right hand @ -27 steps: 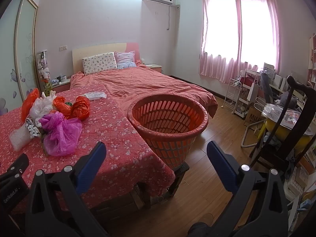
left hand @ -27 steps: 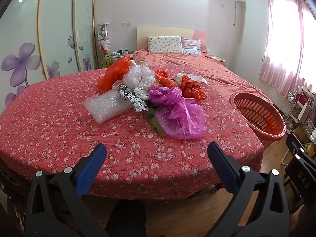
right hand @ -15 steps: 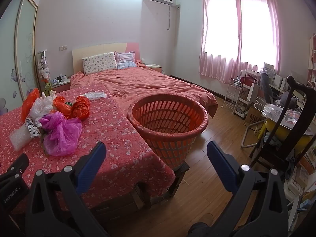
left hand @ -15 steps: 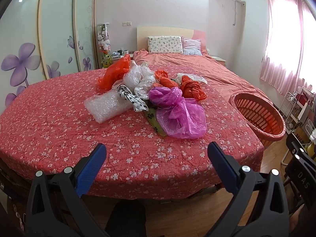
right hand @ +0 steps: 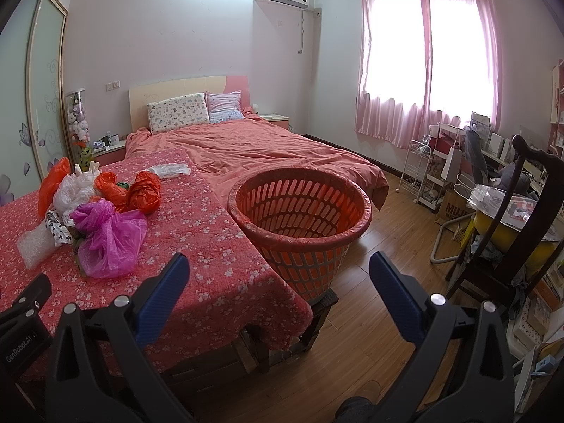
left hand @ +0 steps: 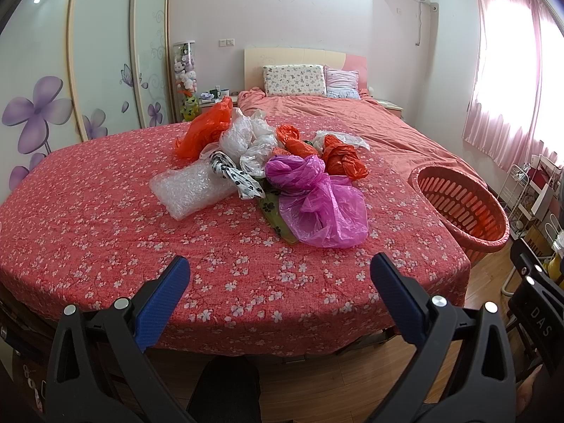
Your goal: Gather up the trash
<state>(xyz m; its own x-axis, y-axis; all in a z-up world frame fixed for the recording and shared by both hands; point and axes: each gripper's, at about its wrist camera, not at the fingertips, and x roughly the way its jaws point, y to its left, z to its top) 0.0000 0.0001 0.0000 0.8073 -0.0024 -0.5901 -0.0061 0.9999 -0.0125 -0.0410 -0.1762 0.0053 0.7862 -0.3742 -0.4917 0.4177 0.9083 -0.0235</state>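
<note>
Cluttered chair (right hand: 507,218) only in right view

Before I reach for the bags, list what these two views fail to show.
- Basket floor: in the right wrist view its near wall hides it; the left wrist view shows only the inside of its far wall.
- Green printed bag: mostly buried under the purple bag in the left wrist view.
- Bedside table items: too small to identify.
- What supports the floral cloth: the cloth's drape covers it.
</note>
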